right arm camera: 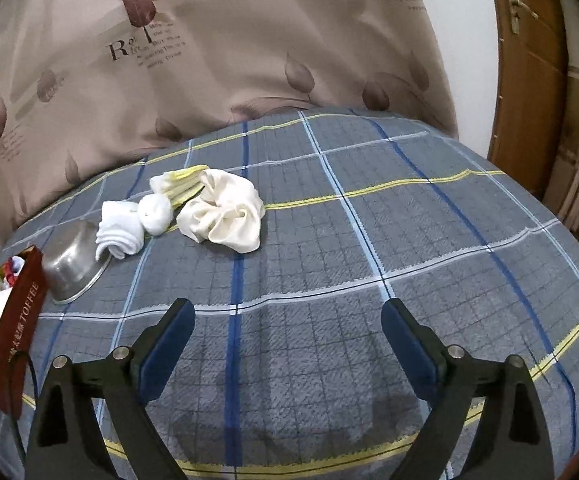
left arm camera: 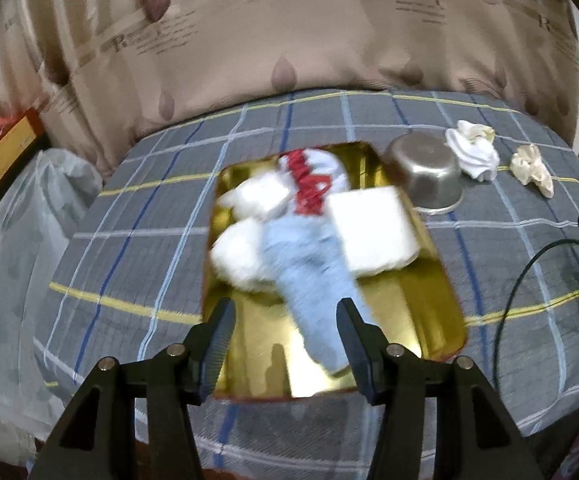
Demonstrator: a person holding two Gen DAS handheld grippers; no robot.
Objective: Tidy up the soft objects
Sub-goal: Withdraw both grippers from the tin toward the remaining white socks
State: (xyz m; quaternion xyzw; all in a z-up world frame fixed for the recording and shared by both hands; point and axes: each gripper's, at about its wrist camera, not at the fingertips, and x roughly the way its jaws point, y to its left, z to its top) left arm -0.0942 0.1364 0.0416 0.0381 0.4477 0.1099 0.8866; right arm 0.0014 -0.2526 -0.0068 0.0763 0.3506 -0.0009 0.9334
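The left gripper [left arm camera: 285, 320] hangs with its jaws spread and nothing between them, just over the near end of the gold tray [left arm camera: 421, 320] lying on the bed [right arm camera: 329, 260]. The pale blue cloth [left arm camera: 313, 276] lies lengthwise in that tray, its near end just beside the gripper's right finger; whether it touches I cannot tell, the view there is blurred. Past it in the tray sit a white fluffy bundle [left arm camera: 241, 256], a white square pad [left arm camera: 373, 232] and a red-and-white piece [left arm camera: 309, 180]. The right gripper [right arm camera: 289, 320] is likewise released and empty, above bare bedspread to the right of the tray.

Beyond the tray's far right corner stands an overturned steel bowl [right arm camera: 73, 264], then a white sock [right arm camera: 123, 232], a rolled white-and-yellow sock [right arm camera: 169, 196] and a cream scrunchie [right arm camera: 225, 212], all loose on the bedspread.

The next piece to fetch is probably the scrunchie. I would come down over its bunched middle, close gently, lift clear of the bowl, and set it in the tray's free near end
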